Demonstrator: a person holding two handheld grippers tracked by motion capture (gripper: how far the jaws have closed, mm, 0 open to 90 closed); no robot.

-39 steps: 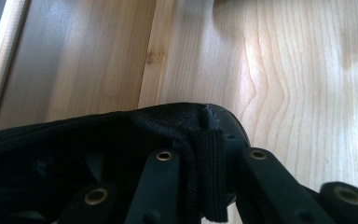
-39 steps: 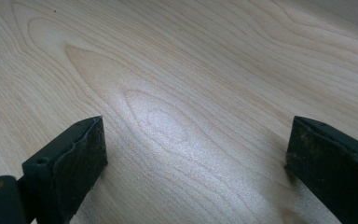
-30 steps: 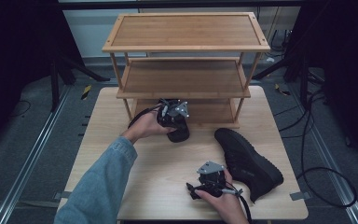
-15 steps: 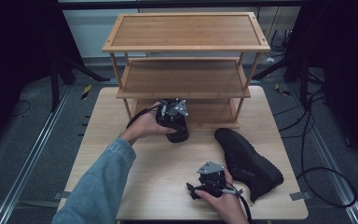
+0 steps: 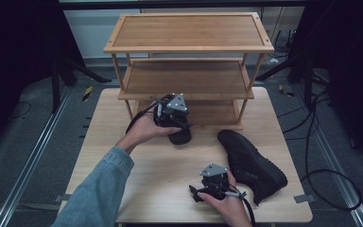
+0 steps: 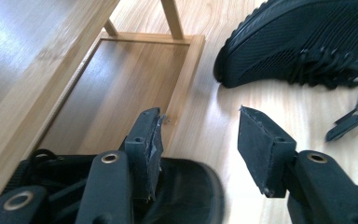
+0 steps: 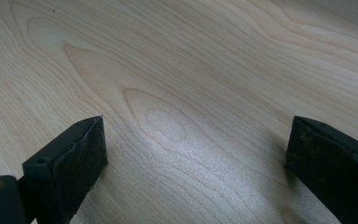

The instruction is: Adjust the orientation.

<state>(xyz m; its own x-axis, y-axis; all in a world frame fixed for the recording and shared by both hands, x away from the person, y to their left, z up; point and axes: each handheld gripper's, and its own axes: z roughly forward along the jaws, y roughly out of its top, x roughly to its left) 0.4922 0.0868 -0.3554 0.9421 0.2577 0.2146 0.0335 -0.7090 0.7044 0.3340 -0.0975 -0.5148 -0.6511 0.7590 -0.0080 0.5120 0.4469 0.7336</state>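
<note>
**Kid:** What's the biggest thing you have there?

**Helper:** Your table (image 5: 137, 179). It is light wood. On its far side stands a wooden rack (image 5: 189, 30) with three shelves. The top shelf and the middle shelf (image 5: 184, 78) look bare. At the bottom shelf (image 6: 116, 88), one black shoe (image 6: 182, 196) lies by the front edge, right under your left gripper. I can't tell if all of it is inside or if some still sticks out over the table.

**Kid:** And the other shoe?

**Helper:** The second black shoe (image 5: 253, 163) lies on the table to the right of the rack, outside it. Its toe points toward the rack. Your right hand (image 5: 229, 208) is just beside its heel end.

**Kid:** What is your left gripper doing?

**Helper:** Your left gripper (image 6: 200, 140) hangs just above the shoe at the bottom shelf. Its jaws have just been opening. Now they stand about half open. Nothing is pinched between them. One jaw is right over the shoe and the other is over bare table.

**Kid:** And your right gripper?

**Helper:** Your right gripper (image 7: 196, 154) sits low near the front edge of the table. Its jaws are spread wide, with bare wood between them. It has hold of nothing.
</note>
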